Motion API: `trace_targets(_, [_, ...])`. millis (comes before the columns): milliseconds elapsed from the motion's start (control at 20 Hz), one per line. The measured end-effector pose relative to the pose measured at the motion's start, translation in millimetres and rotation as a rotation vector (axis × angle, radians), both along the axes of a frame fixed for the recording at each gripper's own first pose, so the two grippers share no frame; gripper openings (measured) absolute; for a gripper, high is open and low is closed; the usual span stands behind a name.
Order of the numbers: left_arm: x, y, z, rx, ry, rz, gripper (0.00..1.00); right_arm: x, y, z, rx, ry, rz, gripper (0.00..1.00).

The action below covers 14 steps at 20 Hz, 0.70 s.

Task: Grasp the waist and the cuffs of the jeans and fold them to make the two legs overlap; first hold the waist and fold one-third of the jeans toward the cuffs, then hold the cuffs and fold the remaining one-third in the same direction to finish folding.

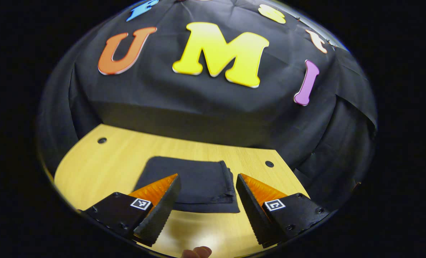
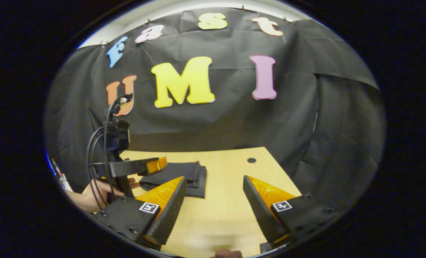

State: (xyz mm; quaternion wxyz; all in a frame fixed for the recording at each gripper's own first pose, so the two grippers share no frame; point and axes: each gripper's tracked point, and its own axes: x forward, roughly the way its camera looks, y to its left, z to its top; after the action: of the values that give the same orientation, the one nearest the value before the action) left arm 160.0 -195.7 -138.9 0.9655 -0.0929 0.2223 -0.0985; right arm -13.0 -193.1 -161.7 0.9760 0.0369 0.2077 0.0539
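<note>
Both tongs open and empty; jeans folded on the tabletop.

In the left gripper view, the left tongs (image 1: 207,175) stand wide open above the wooden tabletop (image 1: 102,168), holding nothing; the dark jeans (image 1: 195,179) lie beyond the tips as a compact folded stack, layered edges to the right. In the right gripper view, a hand (image 2: 98,191) grips the left tongs' handle at the left, the jeans (image 2: 179,175) rest left of centre, and the right tongs (image 2: 214,177) stand wide open, empty, over bare tabletop.
</note>
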Motion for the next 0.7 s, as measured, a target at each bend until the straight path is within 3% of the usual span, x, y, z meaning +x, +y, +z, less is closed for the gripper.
trace_targets(250, [-35, 77, 90, 0.094, -0.225, 0.094, 0.99, 16, 57, 37, 0.021, -0.106, 0.045, 0.98])
trace_targets(300, [-42, 92, 104, 0.112, -0.261, 0.114, 0.98, 15, 66, 46, 0.017, -0.136, 0.045, 0.93])
trace_targets(350, [-49, 103, 118, 0.119, -0.293, 0.125, 1.00, 16, 76, 58, 0.012, -0.172, 0.046, 0.98])
trace_targets(500, [-73, 122, 144, 0.115, -0.338, 0.151, 1.00, 15, 102, 94, -0.033, -0.309, 0.063, 0.93])
trace_targets(550, [-80, 128, 147, 0.122, -0.346, 0.164, 0.98, 13, 107, 100, -0.060, -0.338, 0.062, 0.92])
trace_targets(600, [-85, 136, 151, 0.128, -0.358, 0.173, 0.98, 7, 111, 103, -0.080, -0.358, 0.060, 0.98])
trace_targets(700, [-100, 148, 153, 0.123, -0.375, 0.181, 0.98, -5, 121, 108, -0.072, -0.381, 0.048, 0.92])
